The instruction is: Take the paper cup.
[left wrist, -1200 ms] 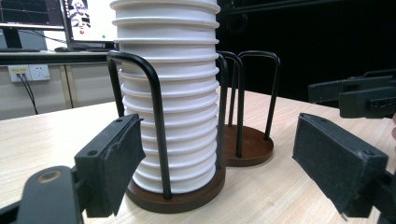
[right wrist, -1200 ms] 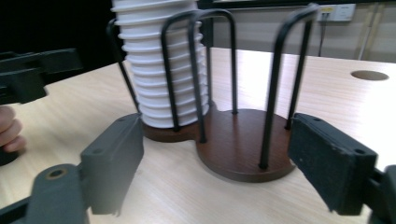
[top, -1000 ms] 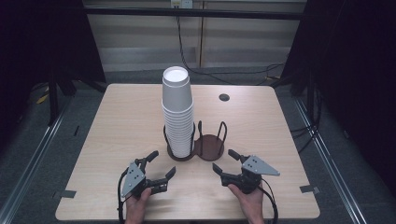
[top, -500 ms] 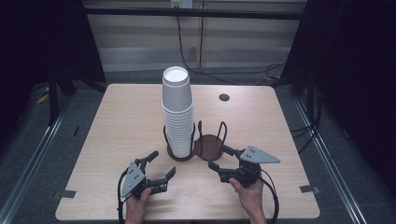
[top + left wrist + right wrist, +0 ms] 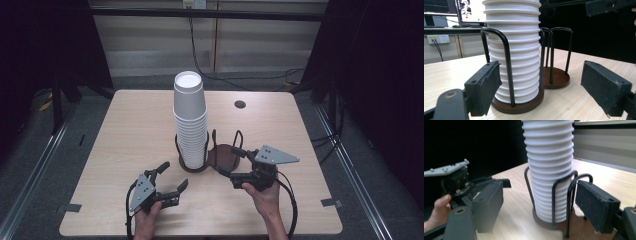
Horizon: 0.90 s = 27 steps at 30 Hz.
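A tall stack of white paper cups (image 5: pixel 190 120) stands in the left ring of a dark wire two-ring rack (image 5: pixel 223 152); the right ring is empty. My left gripper (image 5: pixel 175 175) rests on the table in front of the stack, open, with nothing between its pads (image 5: pixel 485 86). My right gripper (image 5: pixel 227 161) hovers at the front right of the empty ring, open and holding nothing. In the right gripper view the cup stack (image 5: pixel 549 170) and the rack's wire hoops (image 5: pixel 571 192) lie just beyond its spread jaws.
The pale wooden table (image 5: pixel 130 125) has a small round dark hole (image 5: pixel 240 104) near its far edge. Black cables trail from both grippers toward the front edge. Dark curtains flank the table, and a lit monitor (image 5: pixel 471 10) stands behind it.
My right gripper has lifted off the table and moved left toward the rack's empty ring. The left gripper has stayed in place.
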Each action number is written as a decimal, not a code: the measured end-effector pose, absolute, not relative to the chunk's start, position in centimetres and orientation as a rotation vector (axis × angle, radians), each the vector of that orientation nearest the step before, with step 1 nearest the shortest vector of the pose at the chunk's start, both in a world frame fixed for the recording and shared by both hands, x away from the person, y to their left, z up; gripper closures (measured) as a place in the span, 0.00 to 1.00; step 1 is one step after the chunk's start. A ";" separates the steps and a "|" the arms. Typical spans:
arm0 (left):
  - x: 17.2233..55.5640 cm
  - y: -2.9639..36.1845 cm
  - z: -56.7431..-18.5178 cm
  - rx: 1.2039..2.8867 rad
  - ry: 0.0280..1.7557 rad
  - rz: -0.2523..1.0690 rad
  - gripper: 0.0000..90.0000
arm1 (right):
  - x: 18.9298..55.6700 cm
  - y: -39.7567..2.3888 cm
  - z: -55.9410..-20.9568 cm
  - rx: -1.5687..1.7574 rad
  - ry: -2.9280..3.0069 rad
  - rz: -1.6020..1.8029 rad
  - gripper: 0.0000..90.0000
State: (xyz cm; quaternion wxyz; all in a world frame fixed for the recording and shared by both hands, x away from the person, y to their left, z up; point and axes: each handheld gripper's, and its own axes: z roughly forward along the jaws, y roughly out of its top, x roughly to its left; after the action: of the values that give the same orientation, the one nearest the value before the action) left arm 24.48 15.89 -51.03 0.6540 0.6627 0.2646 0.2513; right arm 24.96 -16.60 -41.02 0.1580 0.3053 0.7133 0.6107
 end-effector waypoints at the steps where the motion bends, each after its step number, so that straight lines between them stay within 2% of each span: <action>1: 24.5 15.9 -51.0 1.503 0.600 0.570 0.18 | 25.0 -16.5 -40.8 0.867 2.045 1.748 0.24; 21: 24.5 15.9 -51.0 1.502 0.596 0.568 0.18 | 26.5 -15.5 -37.2 0.769 2.118 1.755 0.24; 27: 24.5 15.9 -51.0 1.507 0.588 0.575 0.18 | 27.0 -15.5 -36.1 0.734 2.146 1.768 0.29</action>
State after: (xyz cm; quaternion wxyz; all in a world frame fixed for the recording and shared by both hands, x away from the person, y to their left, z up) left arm 24.54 15.95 -51.01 0.6537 0.6643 0.2592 0.2536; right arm 27.02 -15.48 -36.06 0.1324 0.2530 0.7398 0.6093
